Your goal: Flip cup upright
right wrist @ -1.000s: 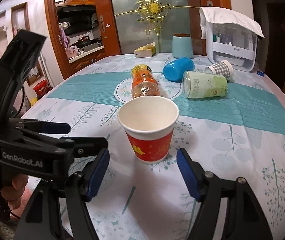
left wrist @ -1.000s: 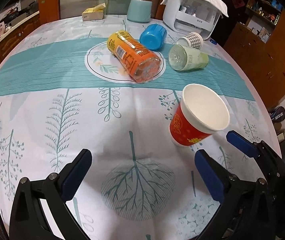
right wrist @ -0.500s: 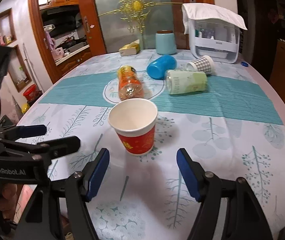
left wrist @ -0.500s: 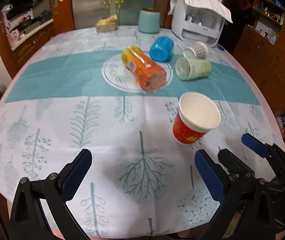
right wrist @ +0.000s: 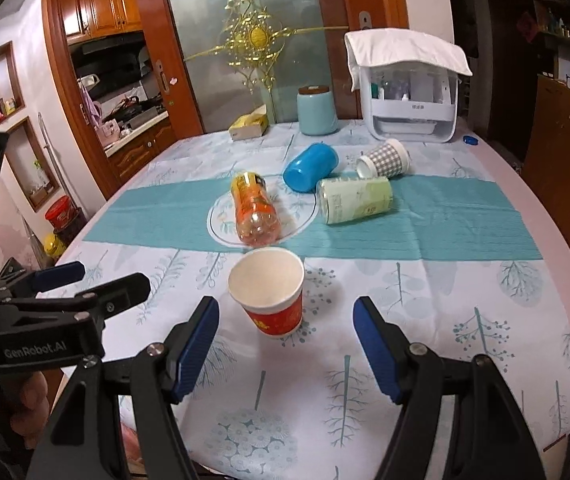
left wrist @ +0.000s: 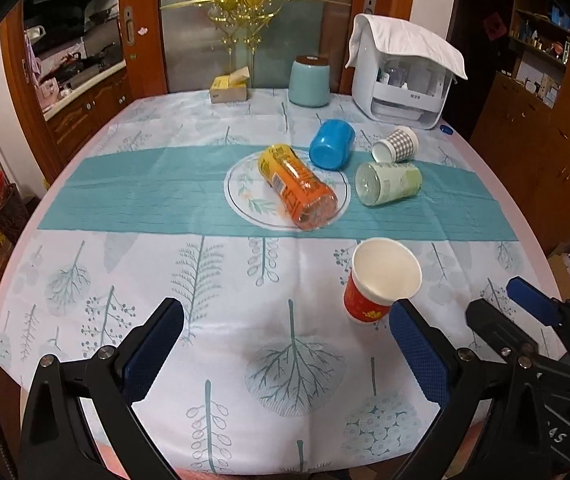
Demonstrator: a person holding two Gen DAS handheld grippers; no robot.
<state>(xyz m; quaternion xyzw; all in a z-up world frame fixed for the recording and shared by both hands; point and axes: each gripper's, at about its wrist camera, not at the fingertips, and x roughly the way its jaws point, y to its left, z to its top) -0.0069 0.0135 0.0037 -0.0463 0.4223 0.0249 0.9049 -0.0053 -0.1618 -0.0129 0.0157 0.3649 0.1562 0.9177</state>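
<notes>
The red cup point(right wrist: 271, 298) looks like paper, matt white inside. The surface point(left wrist: 125, 264) is covered in smooth printed cloth with creases. The orange bottle point(left wrist: 297, 186) is clear glossy plastic; the blue cup point(left wrist: 331, 148) is smooth plastic. Both tongs, left point(left wrist: 285, 354) and right point(right wrist: 287, 346), have black matt frames and blue textured pads point(left wrist: 419, 354). The cabinets point(right wrist: 97, 6) are polished wood.

Dim, sharp frames (fisheye-warped edges).
</notes>
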